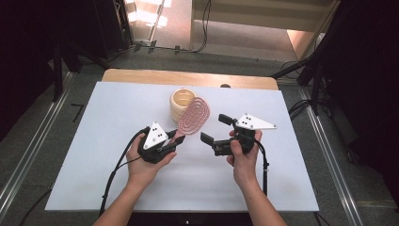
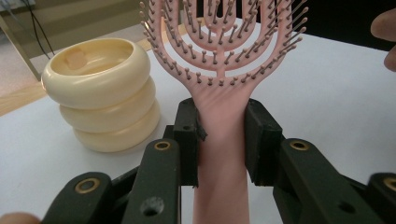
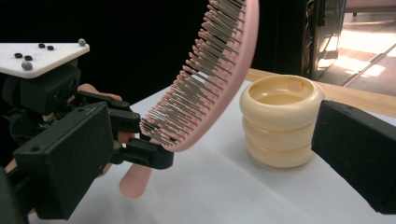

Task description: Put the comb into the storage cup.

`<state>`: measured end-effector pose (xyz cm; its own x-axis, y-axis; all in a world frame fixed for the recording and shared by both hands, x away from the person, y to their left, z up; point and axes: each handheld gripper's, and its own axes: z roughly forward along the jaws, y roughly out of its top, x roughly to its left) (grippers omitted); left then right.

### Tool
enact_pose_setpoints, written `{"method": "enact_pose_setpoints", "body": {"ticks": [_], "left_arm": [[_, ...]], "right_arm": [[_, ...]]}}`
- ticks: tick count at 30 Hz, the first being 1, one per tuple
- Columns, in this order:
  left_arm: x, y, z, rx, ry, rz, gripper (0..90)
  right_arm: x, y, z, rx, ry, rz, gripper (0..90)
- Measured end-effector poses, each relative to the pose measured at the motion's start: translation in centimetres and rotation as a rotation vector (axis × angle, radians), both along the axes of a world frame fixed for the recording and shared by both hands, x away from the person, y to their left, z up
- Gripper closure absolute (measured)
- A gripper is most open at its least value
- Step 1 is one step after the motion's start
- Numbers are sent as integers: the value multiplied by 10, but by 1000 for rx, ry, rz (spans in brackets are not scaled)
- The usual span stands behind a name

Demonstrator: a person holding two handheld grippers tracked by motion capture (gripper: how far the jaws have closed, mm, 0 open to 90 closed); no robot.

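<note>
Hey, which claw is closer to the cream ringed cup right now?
Left. The left claw holds the pink hairbrush by its handle just in front of the cream ringed cup; the right claw stands open, farther off to the cup's right.

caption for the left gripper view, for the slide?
Left tool clamps the pink hairbrush by its handle, beside a cream ringed cup.

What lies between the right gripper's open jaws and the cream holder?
Bare white table, in the high view. The right gripper stands open beside the cream holder; the pink hairbrush, clamped by the left gripper, leans nearby.
</note>
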<state>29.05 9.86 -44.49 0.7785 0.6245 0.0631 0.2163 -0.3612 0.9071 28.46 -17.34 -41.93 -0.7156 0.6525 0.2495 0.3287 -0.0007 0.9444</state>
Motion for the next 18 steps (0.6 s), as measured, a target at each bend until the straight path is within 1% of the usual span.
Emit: {"method": "enact_pose_setpoints", "body": {"ticks": [3,8,14,18], "left_arm": [[0,-2,0,-8,1,-5,709],[-2,-8,-2,-15,-9,-4,709],[-5,-13,-4,-18,-17,-7,709],[-6,-15,-6,-19,-25,-2,709]], "right_arm": [[1,3,0,6,1,6,0],[2,10,0,31,10,21,0],[5,12,-1,78,46,14,0],[6,16,-1,95,66,0,9]]}}
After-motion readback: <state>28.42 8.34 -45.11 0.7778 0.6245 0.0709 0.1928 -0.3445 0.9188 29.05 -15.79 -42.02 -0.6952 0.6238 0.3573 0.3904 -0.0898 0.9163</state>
